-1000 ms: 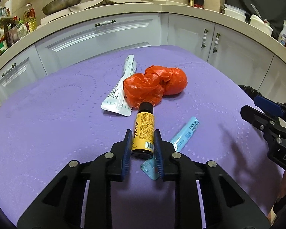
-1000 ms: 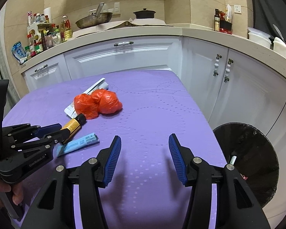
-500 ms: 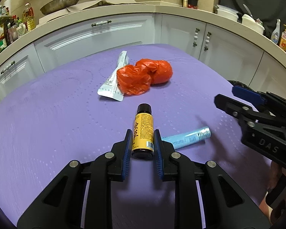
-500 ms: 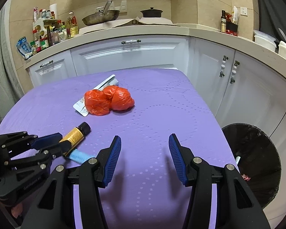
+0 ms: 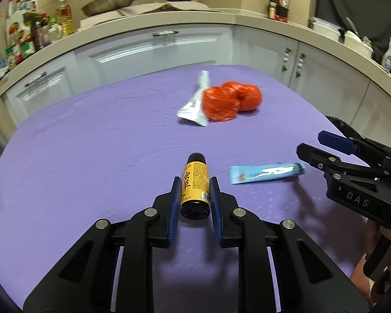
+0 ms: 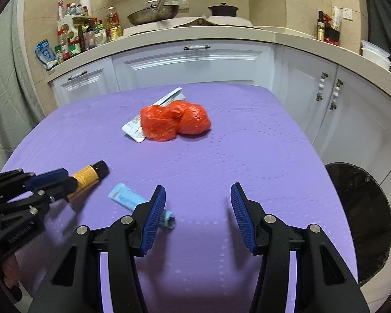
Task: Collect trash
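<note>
Holding a small yellow-label bottle (image 5: 195,182) between its blue fingers (image 5: 175,208), the left gripper (image 5: 194,206) has it clamped narrow around the base, black cap pointing away. Change since a second ago: bottle was down among the trash near the orange bag, lying over the blue sachet; now it's lifted clear and pulled back toward the near side, and the blue sachet (image 5: 267,173) lies exposed on the purple surface (image 5: 78,156), apart from the bottle. Meaning, as a judgement: pick is done, next is carrying the bottle over to the bin; three items left to collect. Orange plastic bag (image 5: 232,100) sits further back, touching and partly overlapping the white sachet (image 5: 194,104). Right gripper (image 6: 198,206) is empty, fingers at a medium-wide gap with nothing between them, hovering over the surface with its left finger covering part of the blue sachet in its own view. View differences: right wrist view shows the black bin (image 6: 362,219) beside the surface's right edge with a dark liner, mostly missing from the left wrist view, where only a dark rim sliver shows behind the right gripper. Right view also shows the bottle side-on, off the surface. Left view gives the clean look at the grip and the sachet's full length.
</note>
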Motion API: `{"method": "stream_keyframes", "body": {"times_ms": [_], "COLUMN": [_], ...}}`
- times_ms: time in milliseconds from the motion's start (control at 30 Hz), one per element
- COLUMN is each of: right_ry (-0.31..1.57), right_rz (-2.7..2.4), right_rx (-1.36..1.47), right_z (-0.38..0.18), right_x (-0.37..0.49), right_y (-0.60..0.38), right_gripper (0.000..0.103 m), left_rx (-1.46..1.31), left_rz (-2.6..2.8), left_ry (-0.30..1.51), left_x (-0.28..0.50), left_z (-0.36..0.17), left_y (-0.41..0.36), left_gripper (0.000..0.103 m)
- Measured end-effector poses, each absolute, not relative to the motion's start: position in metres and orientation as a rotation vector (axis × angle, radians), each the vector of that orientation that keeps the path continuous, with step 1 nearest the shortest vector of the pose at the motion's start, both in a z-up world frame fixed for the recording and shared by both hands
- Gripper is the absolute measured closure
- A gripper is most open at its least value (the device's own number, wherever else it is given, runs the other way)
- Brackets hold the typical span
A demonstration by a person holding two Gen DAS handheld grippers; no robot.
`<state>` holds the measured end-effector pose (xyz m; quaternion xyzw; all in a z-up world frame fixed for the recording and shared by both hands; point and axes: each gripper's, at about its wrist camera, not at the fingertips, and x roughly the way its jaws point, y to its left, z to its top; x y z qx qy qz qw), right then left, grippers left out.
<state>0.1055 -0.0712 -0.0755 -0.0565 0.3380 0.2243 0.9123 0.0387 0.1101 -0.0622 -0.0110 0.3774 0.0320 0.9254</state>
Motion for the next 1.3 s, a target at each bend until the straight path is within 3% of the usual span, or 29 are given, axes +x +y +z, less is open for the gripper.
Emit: {"method": "stream_keyframes", "body": {"times_ms": [833, 1100, 1300], "right_ry": [0.805, 0.804, 0.793], "right_rz": [0.571, 0.602, 0.603], "right_rx": [-0.207, -0.214, -0.21], "right_z": [-0.096, -0.095, -0.095], "right_x": [0.094, 0.088, 0.085], "right_y": [-0.031, -0.027, -0.026], "right_gripper": [0.052, 0.083, 0.094], "left_rx": [-0.129, -0.135, -0.142], "left_rz": [0.305, 0.308, 0.309], "left_ry": [0.75, 0.752, 0.746], "left_x": [-0.008, -0.012, -0.015], "left_z": [-0.06, -0.063, -0.063], "left_y": [0.21, 0.21, 0.209], "left_gripper": [0.083, 0.083, 0.083]}}
